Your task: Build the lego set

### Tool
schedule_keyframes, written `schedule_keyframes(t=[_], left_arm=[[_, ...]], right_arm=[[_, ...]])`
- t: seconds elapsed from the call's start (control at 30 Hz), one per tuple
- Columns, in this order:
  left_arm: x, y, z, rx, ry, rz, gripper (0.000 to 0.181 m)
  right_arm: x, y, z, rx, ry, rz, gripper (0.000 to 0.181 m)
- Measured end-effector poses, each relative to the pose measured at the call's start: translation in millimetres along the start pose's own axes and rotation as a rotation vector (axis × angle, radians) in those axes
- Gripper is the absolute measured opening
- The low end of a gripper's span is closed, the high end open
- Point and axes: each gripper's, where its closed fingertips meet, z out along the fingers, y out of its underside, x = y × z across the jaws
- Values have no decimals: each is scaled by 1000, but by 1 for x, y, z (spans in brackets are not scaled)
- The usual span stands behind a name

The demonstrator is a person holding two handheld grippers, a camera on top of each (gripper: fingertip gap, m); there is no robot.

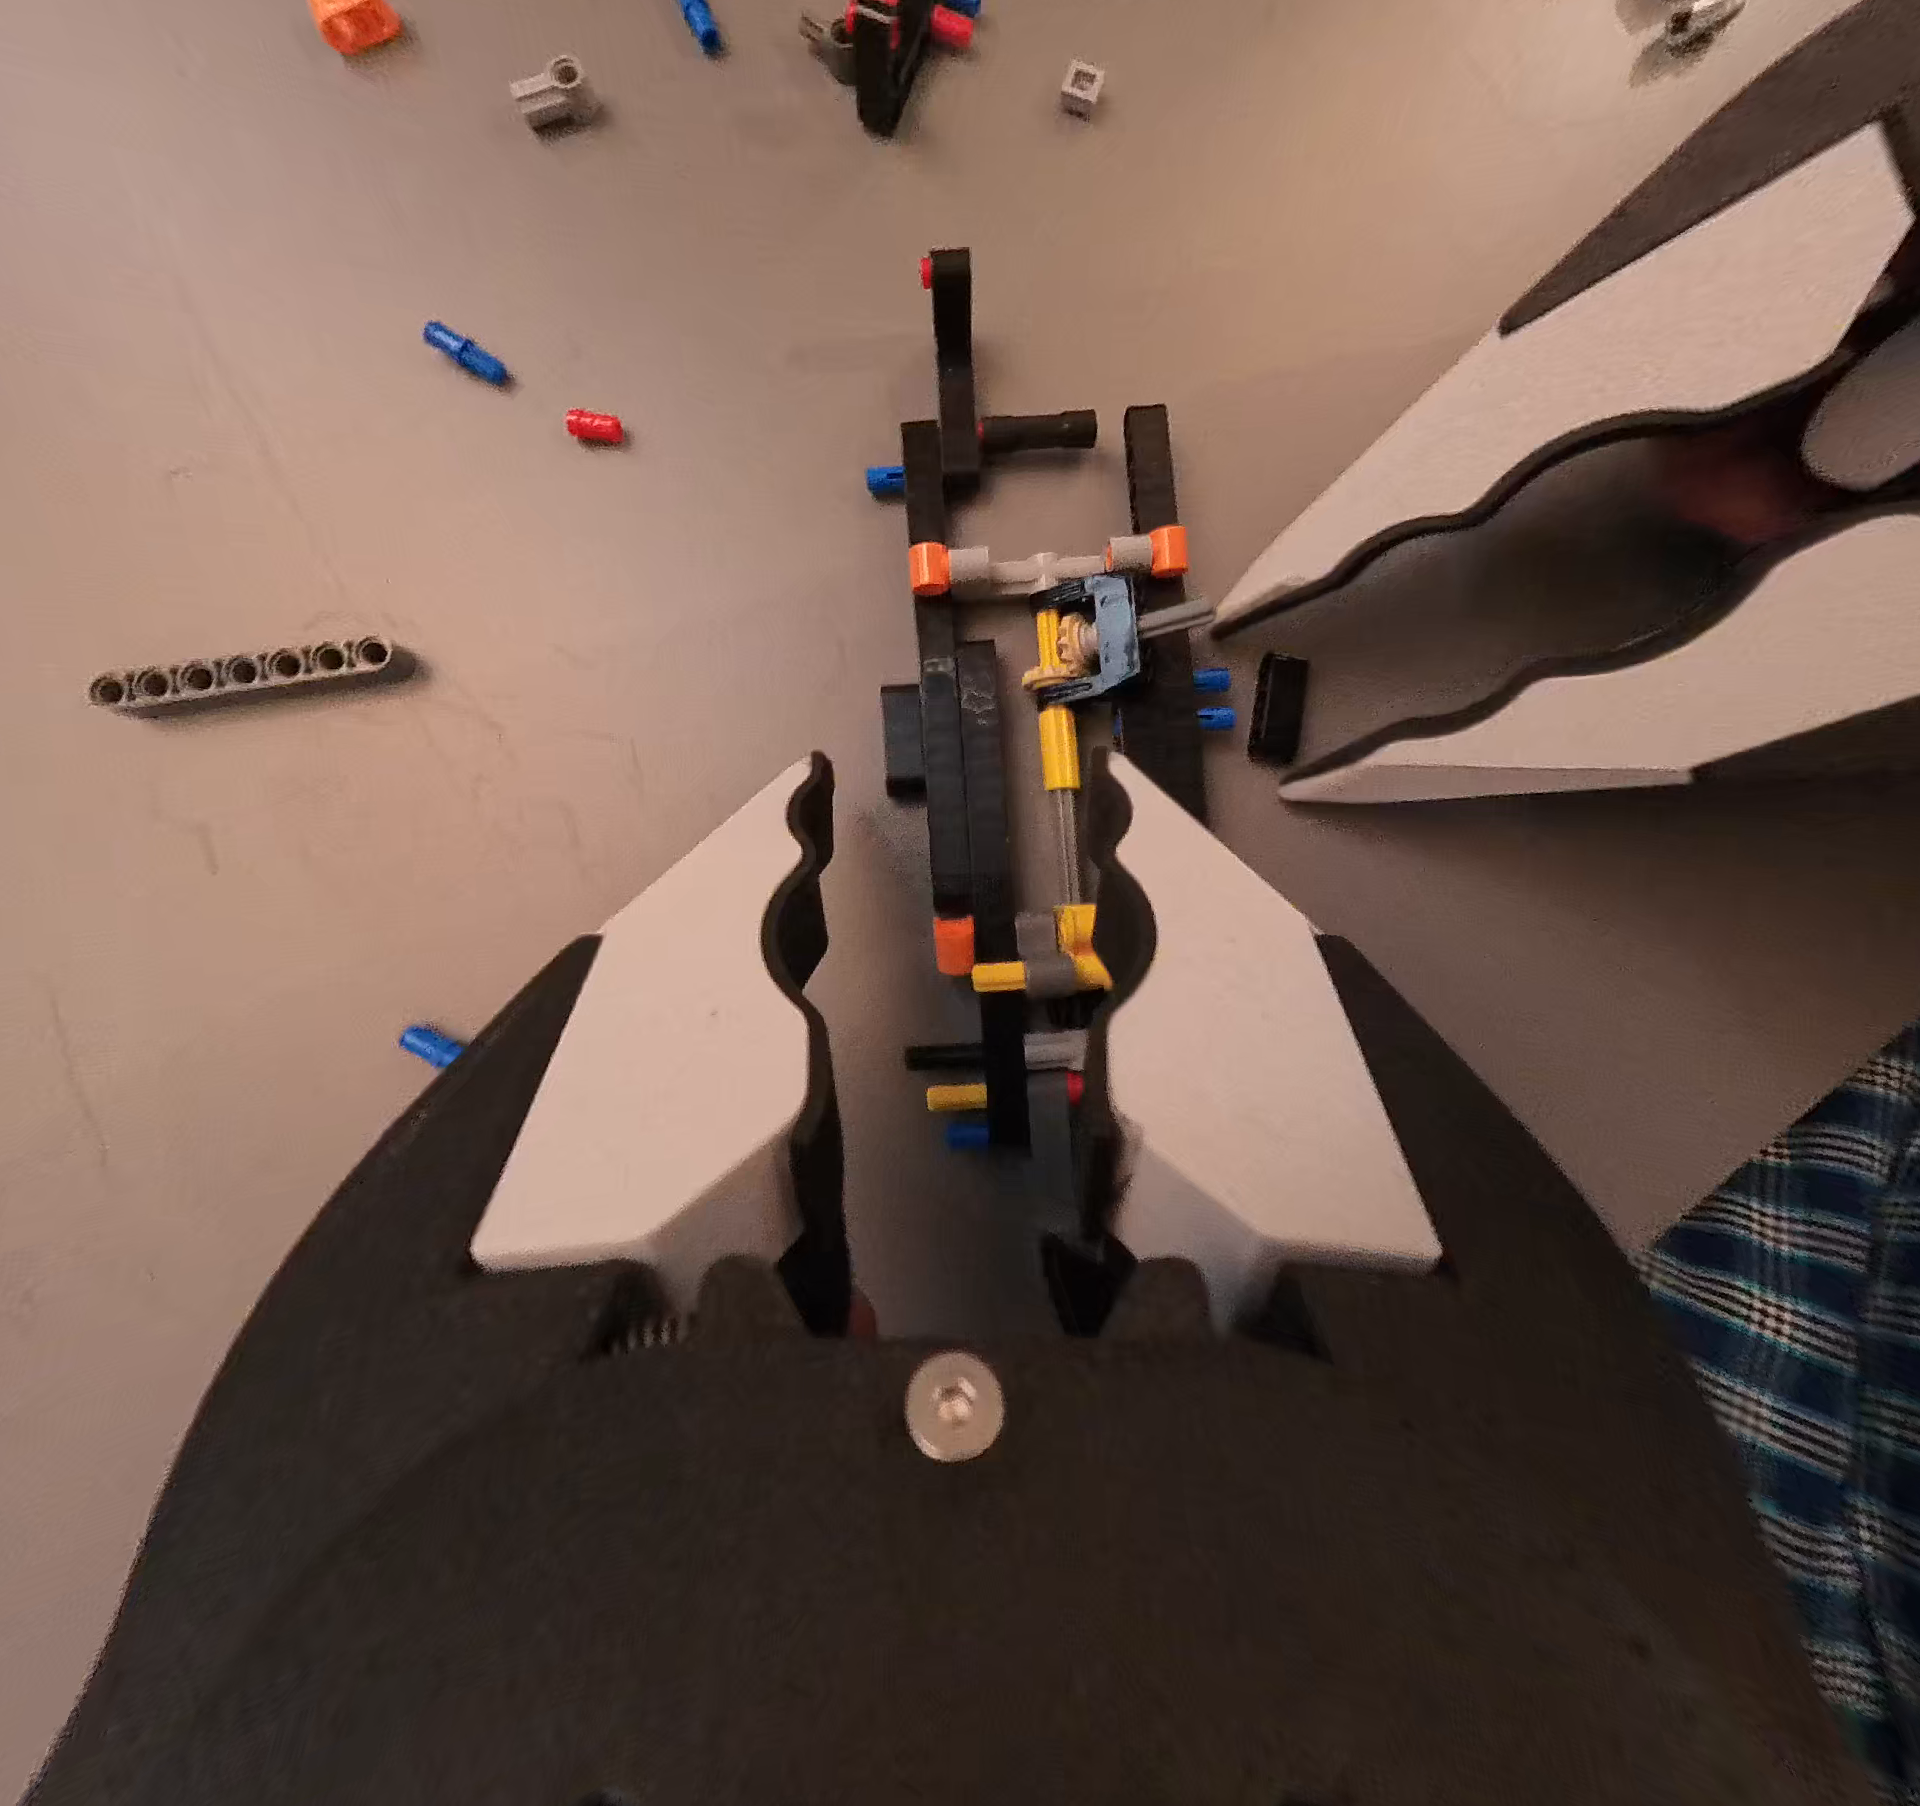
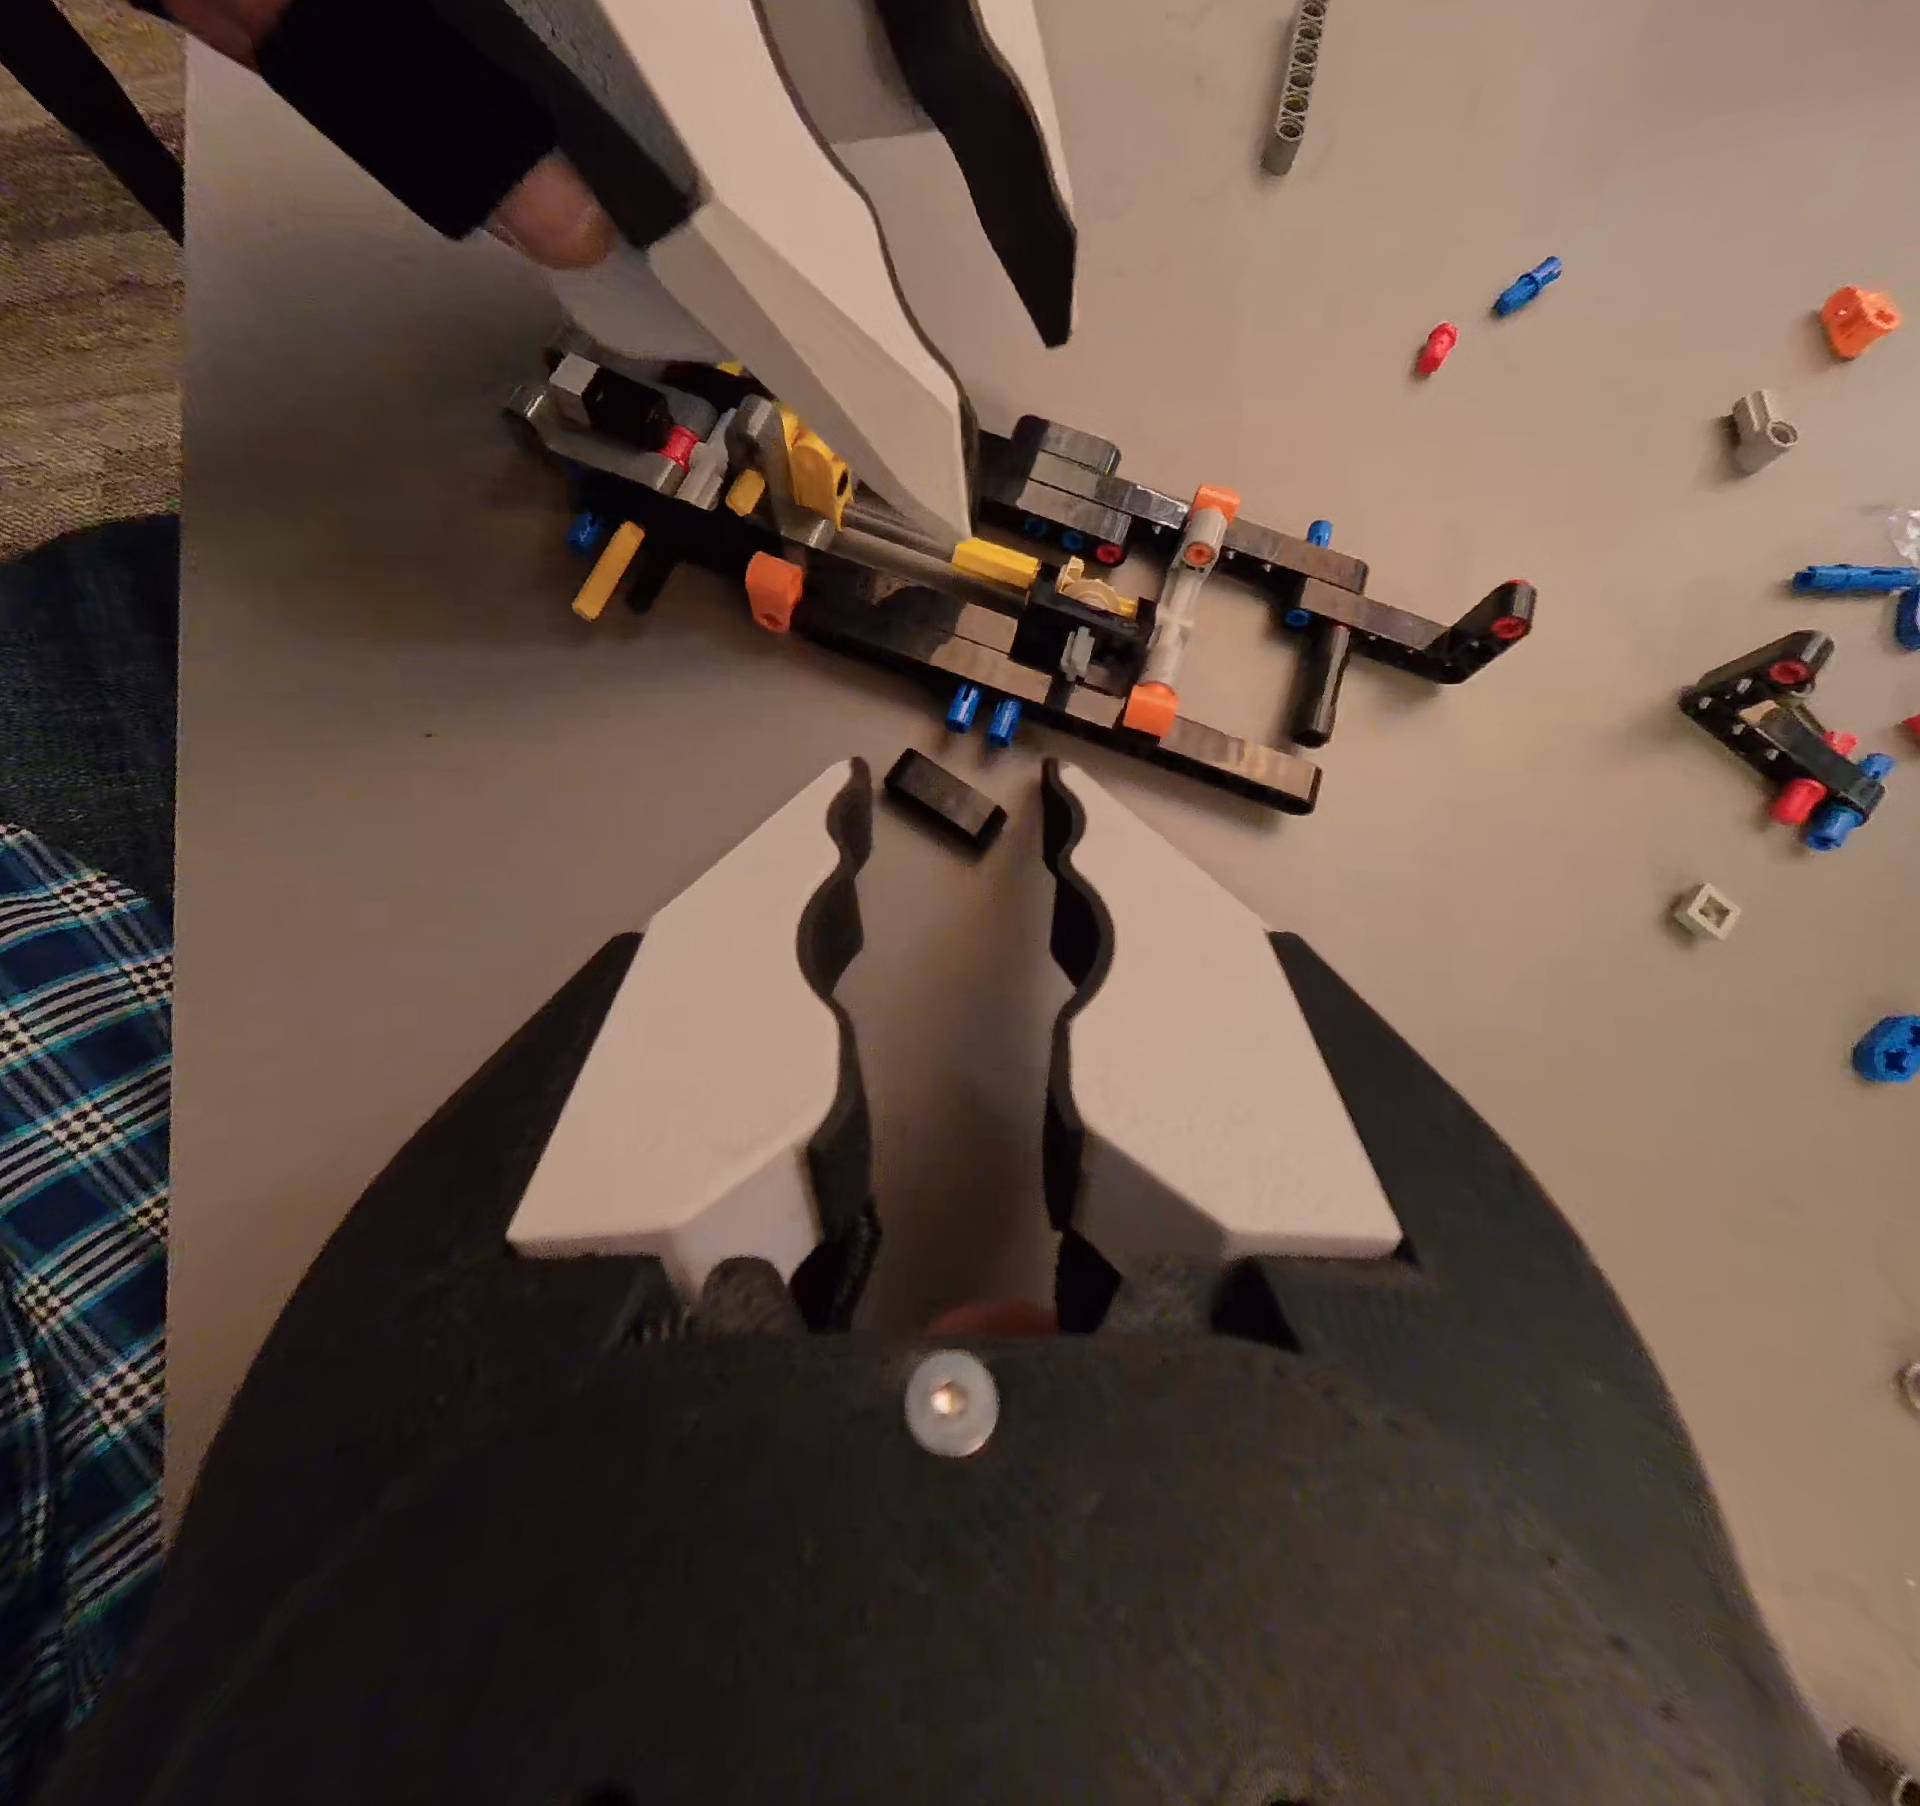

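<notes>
The long black lego assembly [image 1: 961,717], with orange, yellow, grey and blue parts, lies flat on the tan table [image 1: 312,873]. My left gripper [image 1: 966,769] is open and straddles its near end. The right finger touches the yellow part; the left finger stands clear of it. In the right wrist view the left gripper [image 2: 1008,426] comes from above onto the assembly [image 2: 1039,613]. My right gripper [image 2: 951,769] is open, and a small black piece [image 2: 943,806] lies on the table between its fingertips, beside two blue pins [image 2: 982,712] of the assembly. The right gripper [image 1: 1252,707] and the small black piece [image 1: 1276,710] also show in the left wrist view.
Loose parts lie around: a grey holed beam [image 1: 244,676], an orange piece [image 1: 353,9], a blue pin [image 1: 464,354], a red pin [image 1: 592,426] and a small black sub-assembly [image 2: 1787,733]. Plaid cloth [image 2: 73,1133] lies past the table's left edge [image 2: 182,821].
</notes>
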Motion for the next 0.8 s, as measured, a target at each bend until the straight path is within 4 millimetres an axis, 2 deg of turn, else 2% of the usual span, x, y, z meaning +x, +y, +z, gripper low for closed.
schedule_keyframes(t=[0.13, 0.3, 0.67, 0.8], left_arm=[[3, 3, 9, -38, 30, 62, 49], [7, 6, 15, -58, 29, 76, 54], [8, 8, 14, -59, -17, 84, 54], [10, -1, 9, -19, 17, 59, 57]], right_arm=[[0, 3, -3, -13, 9, 7, 36], [-6, 8, -8, -47, 46, 72, 27], [2, 7, -6, -36, 69, 80, 12], [3, 6, -5, -26, 61, 74, 11]])
